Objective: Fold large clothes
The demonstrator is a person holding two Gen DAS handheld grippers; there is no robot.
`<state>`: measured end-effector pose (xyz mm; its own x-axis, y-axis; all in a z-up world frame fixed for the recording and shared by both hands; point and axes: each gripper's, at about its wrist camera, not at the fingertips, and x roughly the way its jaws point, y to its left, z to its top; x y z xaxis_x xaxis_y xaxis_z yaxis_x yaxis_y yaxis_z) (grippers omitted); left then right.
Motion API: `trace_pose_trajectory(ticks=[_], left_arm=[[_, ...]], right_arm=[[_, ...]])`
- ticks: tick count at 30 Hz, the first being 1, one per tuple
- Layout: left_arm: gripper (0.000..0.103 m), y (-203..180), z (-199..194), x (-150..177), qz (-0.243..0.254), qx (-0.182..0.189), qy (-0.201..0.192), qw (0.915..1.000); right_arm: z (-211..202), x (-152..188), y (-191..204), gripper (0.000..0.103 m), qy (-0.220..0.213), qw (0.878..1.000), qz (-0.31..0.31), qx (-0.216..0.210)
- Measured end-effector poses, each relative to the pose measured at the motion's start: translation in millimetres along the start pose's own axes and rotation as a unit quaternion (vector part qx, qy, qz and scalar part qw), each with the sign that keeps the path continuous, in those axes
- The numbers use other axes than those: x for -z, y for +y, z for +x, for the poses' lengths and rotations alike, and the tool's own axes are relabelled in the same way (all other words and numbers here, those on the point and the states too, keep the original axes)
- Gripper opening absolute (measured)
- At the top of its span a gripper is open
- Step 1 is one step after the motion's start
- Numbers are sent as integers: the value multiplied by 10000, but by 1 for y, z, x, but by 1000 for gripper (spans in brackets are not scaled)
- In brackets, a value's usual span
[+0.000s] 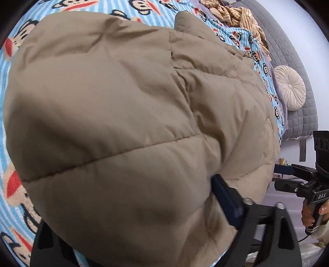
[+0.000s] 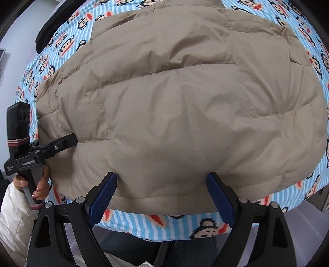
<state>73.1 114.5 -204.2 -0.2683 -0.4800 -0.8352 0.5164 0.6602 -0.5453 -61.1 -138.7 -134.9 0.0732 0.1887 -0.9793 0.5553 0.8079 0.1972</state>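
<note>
A tan quilted puffer jacket [image 1: 123, 115] lies folded on a bed with a blue striped monkey-print sheet [image 1: 12, 131]; it also fills the right wrist view [image 2: 185, 106]. My left gripper [image 1: 144, 215] is buried in the jacket's near edge; one blue pad [image 1: 226, 203] shows and the other is hidden under fabric. In the right wrist view the left gripper [image 2: 72, 139] pinches the jacket's left edge. My right gripper [image 2: 162, 184] is open, its blue pads [image 2: 102, 197] spread at the jacket's near hem, touching it without pinching. It also shows in the left wrist view [image 1: 281, 174].
A striped tan garment [image 1: 236, 16] lies crumpled at the far side of the bed. A round cream cushion [image 1: 290, 88] rests against a grey quilted headboard [image 1: 287, 41]. A dark garment [image 2: 55, 22] lies at the bed's far left edge. The bed's near edge runs below the jacket hem [image 2: 164, 228].
</note>
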Motion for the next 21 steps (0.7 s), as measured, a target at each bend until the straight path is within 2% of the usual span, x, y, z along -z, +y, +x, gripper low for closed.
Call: trace_pose_trajectory(ticks=[2, 3, 5, 9, 11, 12, 13, 14, 15, 16, 21], left_arm=[[41, 1, -5, 0, -115, 327, -13, 9994], [35, 0, -7, -1, -138, 363, -40, 9992], [31, -6, -14, 1, -124, 305, -98, 9994], [30, -23, -33, 7, -134, 285, -340, 9989], [30, -27, -41, 10, -224, 259, -405, 9986], [30, -28, -45, 12, -280, 210, -415, 9985], [30, -27, -52, 17, -350, 146, -429, 9984], [30, -31, -55, 17, -444, 93, -454, 9979], [30, -36, -59, 18, -523, 77, -492, 9974], [30, -42, -64, 19, -562, 78, -540, 9969], [30, -92, -87, 20, -557, 206, -635, 9962]], right_arm=[[-9, -2, -3, 91, -129, 9999, -8, 0], [-14, -3, -6, 91, -208, 9998, 5, 0], [-21, -7, -11, 91, -356, 9994, 20, 4], [-27, -15, -21, 90, -619, 9980, 103, -29], [-27, -20, -25, 86, -692, 9975, 101, -137], [-26, -23, -27, 81, -731, 9971, 75, -187], [-25, -26, -28, 62, -747, 9970, 58, -205], [-23, -28, -31, 32, -761, 9969, 57, -162], [-20, -32, -34, 19, -762, 9970, 59, -102], [-17, -35, -36, 13, -776, 9968, 60, -163], [12, -59, -36, 11, -750, 9942, -238, -733]])
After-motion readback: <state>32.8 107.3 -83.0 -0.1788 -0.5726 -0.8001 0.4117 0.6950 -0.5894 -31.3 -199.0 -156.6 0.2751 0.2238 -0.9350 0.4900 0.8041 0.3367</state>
